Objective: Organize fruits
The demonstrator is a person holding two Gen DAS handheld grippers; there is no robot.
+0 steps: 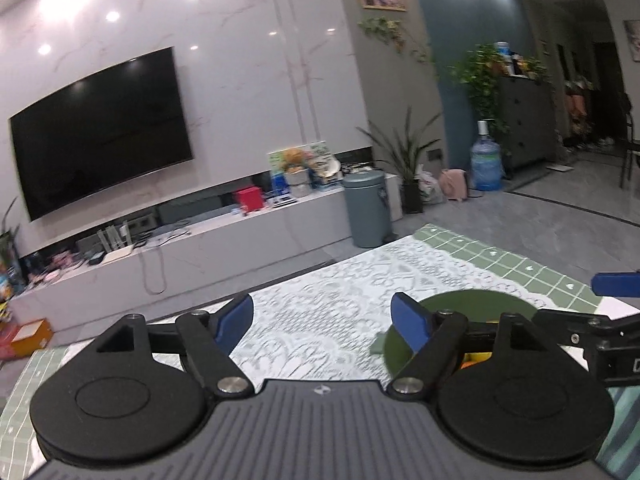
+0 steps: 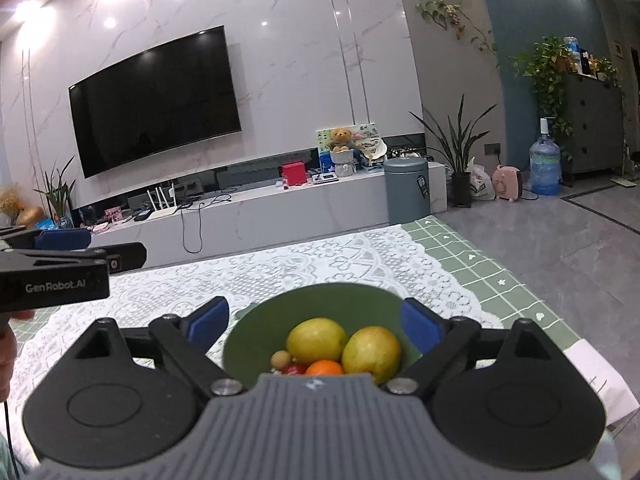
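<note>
A green bowl point(image 2: 320, 300) sits on the lace tablecloth and holds a yellow lemon point(image 2: 316, 340), a yellow-green fruit point(image 2: 370, 354), an orange point(image 2: 324, 368), a small red fruit point(image 2: 294, 369) and a small pale round fruit point(image 2: 280, 359). My right gripper point(image 2: 316, 320) is open and empty, its blue pads point(image 2: 418, 322) on either side of the bowl, above it. My left gripper point(image 1: 322, 318) is open and empty, left of the bowl point(image 1: 472, 300), whose contents are mostly hidden in the left wrist view. The left gripper also shows in the right wrist view point(image 2: 60, 240).
The table carries a white lace cloth point(image 2: 320, 264) over a green checked cloth point(image 2: 480, 268). Beyond the table's far edge are a grey bin point(image 2: 406, 190), a white TV bench point(image 2: 248, 208) and grey floor. The right gripper's arm point(image 1: 600, 332) crosses the left wrist view's right side.
</note>
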